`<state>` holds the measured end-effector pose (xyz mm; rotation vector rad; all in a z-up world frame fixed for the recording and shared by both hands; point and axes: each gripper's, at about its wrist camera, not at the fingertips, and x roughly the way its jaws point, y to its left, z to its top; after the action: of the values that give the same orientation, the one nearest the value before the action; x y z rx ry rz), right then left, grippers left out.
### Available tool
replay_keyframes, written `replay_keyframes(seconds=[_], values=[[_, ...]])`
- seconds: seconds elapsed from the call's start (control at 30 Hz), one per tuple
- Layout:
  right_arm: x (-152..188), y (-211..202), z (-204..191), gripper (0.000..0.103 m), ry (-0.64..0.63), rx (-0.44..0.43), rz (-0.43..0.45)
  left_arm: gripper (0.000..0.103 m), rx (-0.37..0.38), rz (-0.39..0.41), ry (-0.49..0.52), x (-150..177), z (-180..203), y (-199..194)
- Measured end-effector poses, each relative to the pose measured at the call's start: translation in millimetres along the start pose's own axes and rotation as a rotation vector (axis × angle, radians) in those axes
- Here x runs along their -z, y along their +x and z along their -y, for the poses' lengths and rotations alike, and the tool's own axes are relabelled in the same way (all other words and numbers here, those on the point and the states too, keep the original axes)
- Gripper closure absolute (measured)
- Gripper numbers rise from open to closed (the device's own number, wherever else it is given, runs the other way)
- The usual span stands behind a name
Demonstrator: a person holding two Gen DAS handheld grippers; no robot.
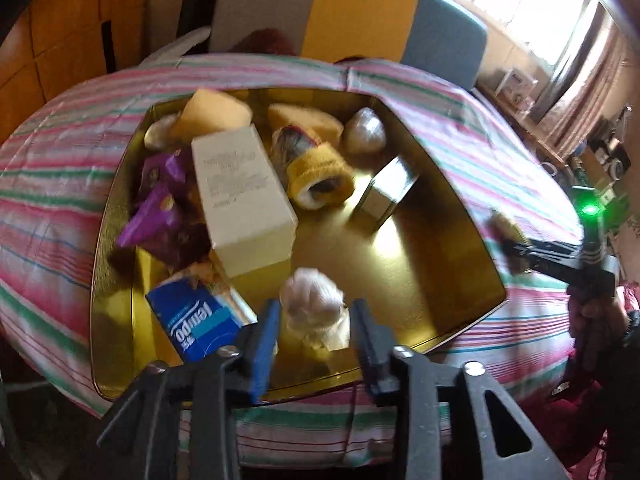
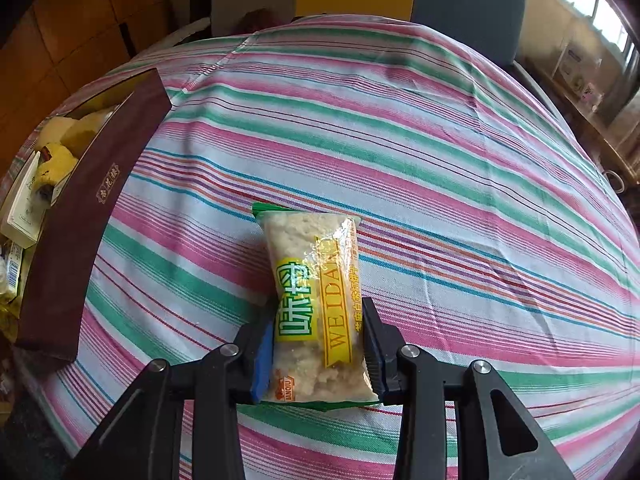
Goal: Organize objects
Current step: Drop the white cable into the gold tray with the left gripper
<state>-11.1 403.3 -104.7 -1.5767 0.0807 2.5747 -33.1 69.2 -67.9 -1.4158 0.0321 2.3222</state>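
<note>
In the left wrist view, a box with a gold lining (image 1: 400, 256) holds several items: a white carton (image 1: 244, 196), a blue tissue pack (image 1: 200, 320), purple packets (image 1: 156, 208), a yellow roll (image 1: 320, 180) and a small silver box (image 1: 384, 192). My left gripper (image 1: 316, 328) hangs over the box's near side. It is open, and a clear-wrapped white snack (image 1: 312, 304) sits loose between its fingers. In the right wrist view, my right gripper (image 2: 318, 316) is shut on a clear biscuit packet (image 2: 316, 280) with a yellow label, just above the striped cloth. The box's maroon outer wall (image 2: 80, 216) stands to its left.
A pink, green and white striped cloth (image 2: 400, 140) covers the table. Grey, yellow and blue chair backs (image 1: 352, 12) stand along the far edge. At the right of the left wrist view, a hand (image 1: 592, 312) holds the other gripper, blurred. A bright window and cluttered shelves lie beyond.
</note>
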Motion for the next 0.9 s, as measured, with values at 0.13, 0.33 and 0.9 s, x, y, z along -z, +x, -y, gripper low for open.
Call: replay_keyframes(seconds=[0.13, 0.33, 0.9], values=[[2.0, -2.2, -1.7, 0.064, -0.002, 0.0, 0.002, 0.062, -0.029, 0.015, -0.008, 2.2, -3.9, -1.1], [2.1, -2.1, -2.9, 0.064, -0.007, 0.005, 0.004, 0.062, -0.068, 0.104, 0.035, -0.5, 3.8, -19.4], [0.9, -5.6, -9.9, 0.065, -0.019, 0.042, 0.004, 0.061, -0.156, 0.208, 0.046, -14.6, 6.1, -48.9]])
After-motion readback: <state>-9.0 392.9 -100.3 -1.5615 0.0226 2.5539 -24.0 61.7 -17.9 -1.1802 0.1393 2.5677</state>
